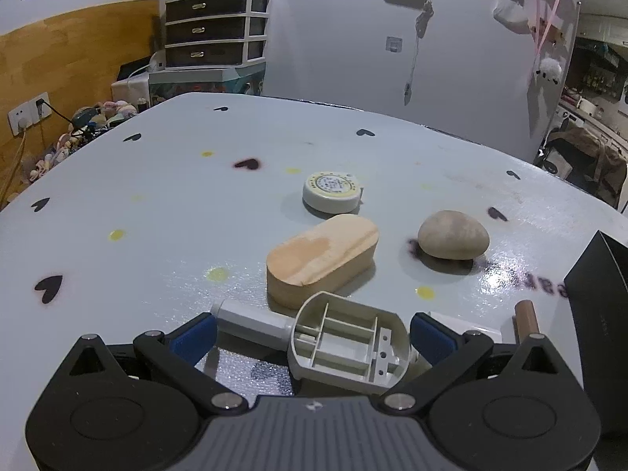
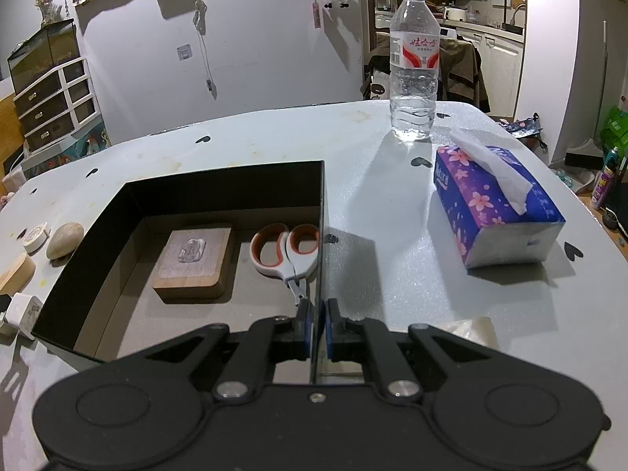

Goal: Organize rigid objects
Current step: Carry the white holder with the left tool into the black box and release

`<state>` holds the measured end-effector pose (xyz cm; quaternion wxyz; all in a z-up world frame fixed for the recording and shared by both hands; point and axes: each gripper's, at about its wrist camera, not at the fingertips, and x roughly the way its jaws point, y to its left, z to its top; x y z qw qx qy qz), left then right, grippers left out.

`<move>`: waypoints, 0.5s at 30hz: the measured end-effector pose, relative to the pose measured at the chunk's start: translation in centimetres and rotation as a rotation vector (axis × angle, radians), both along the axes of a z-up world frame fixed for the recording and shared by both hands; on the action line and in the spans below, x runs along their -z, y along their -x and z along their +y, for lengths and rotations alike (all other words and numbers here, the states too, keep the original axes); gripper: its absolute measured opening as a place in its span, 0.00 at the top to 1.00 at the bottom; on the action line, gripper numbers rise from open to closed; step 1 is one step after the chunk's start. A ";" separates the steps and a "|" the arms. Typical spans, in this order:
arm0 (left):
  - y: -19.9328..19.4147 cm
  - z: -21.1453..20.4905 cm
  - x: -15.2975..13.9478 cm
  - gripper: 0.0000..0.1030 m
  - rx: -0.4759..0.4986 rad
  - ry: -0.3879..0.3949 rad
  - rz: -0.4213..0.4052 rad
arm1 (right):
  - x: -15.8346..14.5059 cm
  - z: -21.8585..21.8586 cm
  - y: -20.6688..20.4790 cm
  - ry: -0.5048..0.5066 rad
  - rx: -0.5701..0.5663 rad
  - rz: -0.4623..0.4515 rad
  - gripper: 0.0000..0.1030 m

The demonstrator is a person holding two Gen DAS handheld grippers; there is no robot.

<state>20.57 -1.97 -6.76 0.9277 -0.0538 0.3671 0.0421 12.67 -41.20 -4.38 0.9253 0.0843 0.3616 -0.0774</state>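
Left tool straddles the white plastic part; the black box waits to its right, pinned by the right tool.

The left tool (image 1: pixel 314 337) stands with its blue pads spread wide, touching nothing; the white plastic part (image 1: pixel 345 343) lies on the worktop (image 1: pixel 157 212) between them, nearer the right pad, its ribbed hollow facing up and its long axis running crosswise from the slim stem at left to the broad body at right. In my judgement a straight closing would meet it end to end. Beyond it lie the wooden block (image 1: pixel 322 259), the round white tin (image 1: pixel 331 191) and the stone (image 1: pixel 453 239). The black box (image 2: pixel 219 196) stands to the right, already holding a wooden plaque (image 2: pixel 192 261) and scissors (image 2: pixel 288 255). The right tool (image 2: pixel 315 325) is clamped on the box's right wall.
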 end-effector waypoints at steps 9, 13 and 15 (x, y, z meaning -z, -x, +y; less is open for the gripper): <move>0.3 0.7 0.1 0.00 0.048 0.029 -0.018 | 0.1 -0.1 -0.1 0.001 0.002 0.004 0.93; 0.2 1.3 0.5 0.14 0.060 0.080 -0.034 | 0.0 -0.1 -0.1 -0.001 0.003 0.006 0.93; 0.3 1.6 0.4 0.24 0.060 0.106 -0.047 | 0.0 -0.1 -0.1 -0.001 0.003 0.006 0.93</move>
